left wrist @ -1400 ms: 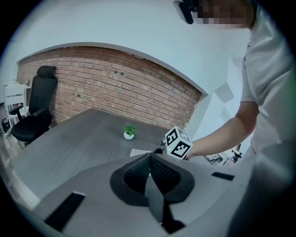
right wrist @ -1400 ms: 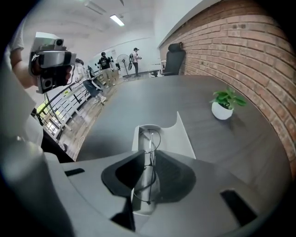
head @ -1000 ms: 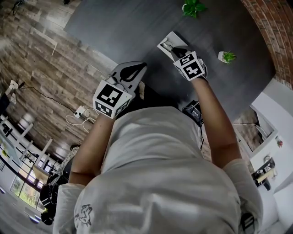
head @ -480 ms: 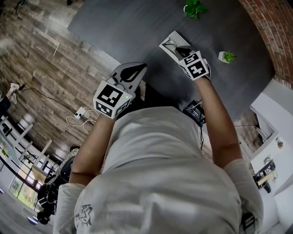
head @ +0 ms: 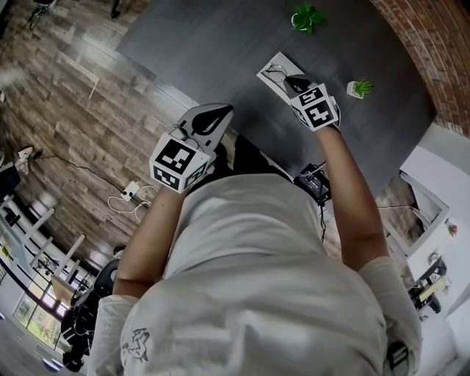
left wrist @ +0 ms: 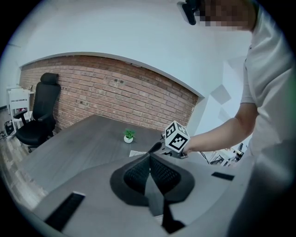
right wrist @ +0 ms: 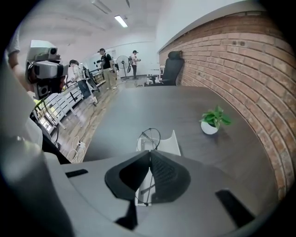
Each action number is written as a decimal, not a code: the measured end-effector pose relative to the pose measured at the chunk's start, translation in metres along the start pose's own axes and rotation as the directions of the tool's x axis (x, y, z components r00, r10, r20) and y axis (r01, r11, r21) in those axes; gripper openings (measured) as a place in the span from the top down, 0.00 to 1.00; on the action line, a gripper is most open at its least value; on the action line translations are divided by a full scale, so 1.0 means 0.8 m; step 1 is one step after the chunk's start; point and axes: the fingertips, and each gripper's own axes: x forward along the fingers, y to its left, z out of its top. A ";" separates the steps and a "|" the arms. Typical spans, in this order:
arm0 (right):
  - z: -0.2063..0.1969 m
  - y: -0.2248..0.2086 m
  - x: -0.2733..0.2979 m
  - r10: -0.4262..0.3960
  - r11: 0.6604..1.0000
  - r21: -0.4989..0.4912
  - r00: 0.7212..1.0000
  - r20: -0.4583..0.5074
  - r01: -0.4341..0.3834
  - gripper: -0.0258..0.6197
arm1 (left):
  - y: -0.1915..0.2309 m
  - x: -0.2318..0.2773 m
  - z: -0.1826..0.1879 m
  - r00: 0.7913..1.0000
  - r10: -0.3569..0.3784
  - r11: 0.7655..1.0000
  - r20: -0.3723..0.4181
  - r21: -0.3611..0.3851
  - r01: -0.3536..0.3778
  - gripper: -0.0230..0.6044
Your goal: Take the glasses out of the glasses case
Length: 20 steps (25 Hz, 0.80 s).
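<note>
The white glasses case (right wrist: 172, 144) lies open on the dark table, also in the head view (head: 271, 77) and the left gripper view (left wrist: 135, 153). Thin wire-framed glasses (right wrist: 151, 137) stand up out of it, one round lens showing above the fingertips and the temples hanging below. My right gripper (right wrist: 150, 152) is shut on the glasses right over the case; its marker cube (head: 317, 107) shows in the head view. My left gripper (left wrist: 149, 156) is shut on nothing and hovers at the table's near edge (head: 222, 111), left of the case.
Two small potted plants stand on the table, one (head: 307, 16) at the far side, another (right wrist: 212, 122) right of the case. A black office chair (left wrist: 40, 112) is at the table's end. A brick wall (right wrist: 240, 69) runs alongside. Cables lie on the wooden floor (head: 125, 198).
My right gripper has risen a little over the case with the glasses in its jaws. My left gripper has drifted slightly upward near the table edge.
</note>
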 end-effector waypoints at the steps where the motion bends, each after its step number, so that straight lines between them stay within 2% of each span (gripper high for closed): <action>1: 0.003 0.002 -0.005 -0.007 1.000 0.003 1.000 0.008 0.007 0.94 | -0.001 -0.004 0.001 1.000 -0.001 1.000 0.005 0.005 0.001 0.95; 12: 0.044 0.048 -0.087 -0.079 0.997 0.015 0.986 0.149 0.078 0.94 | -0.020 -0.064 0.014 0.998 -0.016 0.997 0.060 0.074 0.011 0.95; 20: 0.063 0.101 -0.151 -0.131 0.991 0.048 0.955 0.265 0.123 0.94 | -0.041 -0.122 0.025 0.991 -0.031 0.994 0.127 0.108 0.017 0.95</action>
